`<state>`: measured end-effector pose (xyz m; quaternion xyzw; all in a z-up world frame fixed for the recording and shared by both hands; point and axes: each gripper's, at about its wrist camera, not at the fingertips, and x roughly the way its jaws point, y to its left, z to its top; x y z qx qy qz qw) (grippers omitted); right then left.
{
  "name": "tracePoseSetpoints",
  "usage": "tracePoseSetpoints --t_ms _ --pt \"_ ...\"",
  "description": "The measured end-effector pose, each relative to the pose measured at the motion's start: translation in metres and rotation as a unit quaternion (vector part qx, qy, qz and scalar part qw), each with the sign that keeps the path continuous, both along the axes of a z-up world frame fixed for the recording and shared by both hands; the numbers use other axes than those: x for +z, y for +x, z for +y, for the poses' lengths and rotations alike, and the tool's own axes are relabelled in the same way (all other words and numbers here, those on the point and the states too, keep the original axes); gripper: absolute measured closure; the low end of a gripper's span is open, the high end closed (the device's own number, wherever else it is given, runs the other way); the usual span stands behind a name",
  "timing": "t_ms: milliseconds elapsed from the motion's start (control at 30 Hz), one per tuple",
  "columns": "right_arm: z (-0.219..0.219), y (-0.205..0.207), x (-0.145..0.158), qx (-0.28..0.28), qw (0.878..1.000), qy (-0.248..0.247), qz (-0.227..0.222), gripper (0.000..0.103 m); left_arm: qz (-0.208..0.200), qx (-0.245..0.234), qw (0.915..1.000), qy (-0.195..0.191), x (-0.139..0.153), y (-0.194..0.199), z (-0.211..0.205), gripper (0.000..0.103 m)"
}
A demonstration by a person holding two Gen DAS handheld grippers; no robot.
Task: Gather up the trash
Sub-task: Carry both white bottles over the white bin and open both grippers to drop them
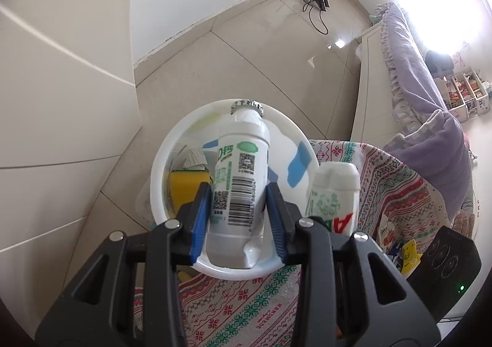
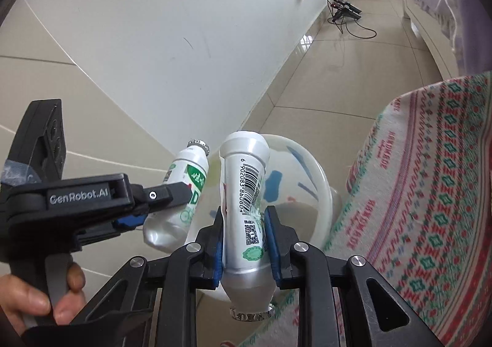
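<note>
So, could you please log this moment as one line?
left tongs: shut on bottle | right tongs: shut on second bottle | both above bin

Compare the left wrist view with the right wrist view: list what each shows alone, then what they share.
Left wrist only: yellow sponge inside the white round plastic bin, black speaker.
Right wrist only: bare hand gripping the left gripper.
Shared: both white plastic drink bottles, one clamped by the left gripper, one by the right gripper, over the bin beside the patterned cloth.

White wall (image 2: 172,39), glossy tiled floor (image 1: 246,49), purple-covered bed (image 1: 409,70).
</note>
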<state>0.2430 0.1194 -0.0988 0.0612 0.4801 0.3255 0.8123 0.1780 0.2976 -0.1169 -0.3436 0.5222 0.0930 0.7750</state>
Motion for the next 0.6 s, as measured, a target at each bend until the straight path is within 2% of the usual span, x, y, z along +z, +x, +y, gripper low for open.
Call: tracePoseSetpoints --t_ms 67,100,133,200,467,567,600 --pt "0.007 0.006 -0.003 -0.002 1.0 -0.006 0.003 0.079 -0.001 0.006 1.0 -0.006 0.0 0.001 0.002 0.065" --pt "0.012 0.009 -0.006 -0.002 1.0 -0.009 0.004 0.079 -0.002 0.009 0.9999 -0.008 0.0 0.001 0.004 0.061" --pt "0.014 0.009 -0.009 -0.001 1.0 -0.012 0.005 0.079 -0.002 0.012 0.9999 -0.012 -0.001 0.001 0.005 0.051" --pt "0.02 0.014 -0.013 -0.001 1.0 -0.02 0.008 0.079 0.0 0.022 0.9997 -0.008 0.0 0.0 0.006 0.041" --pt "0.044 0.033 -0.032 -0.004 0.999 -0.031 0.019 0.076 0.003 0.041 0.9991 -0.012 0.0 -0.002 0.01 0.041" --pt "0.045 0.04 -0.033 -0.018 0.999 -0.043 0.02 0.069 -0.002 0.05 0.9988 -0.002 0.004 -0.005 0.012 0.041" --pt "0.043 0.038 -0.032 -0.02 0.999 -0.042 0.019 0.063 -0.004 0.051 0.9987 0.0 0.005 -0.005 0.012 0.041"
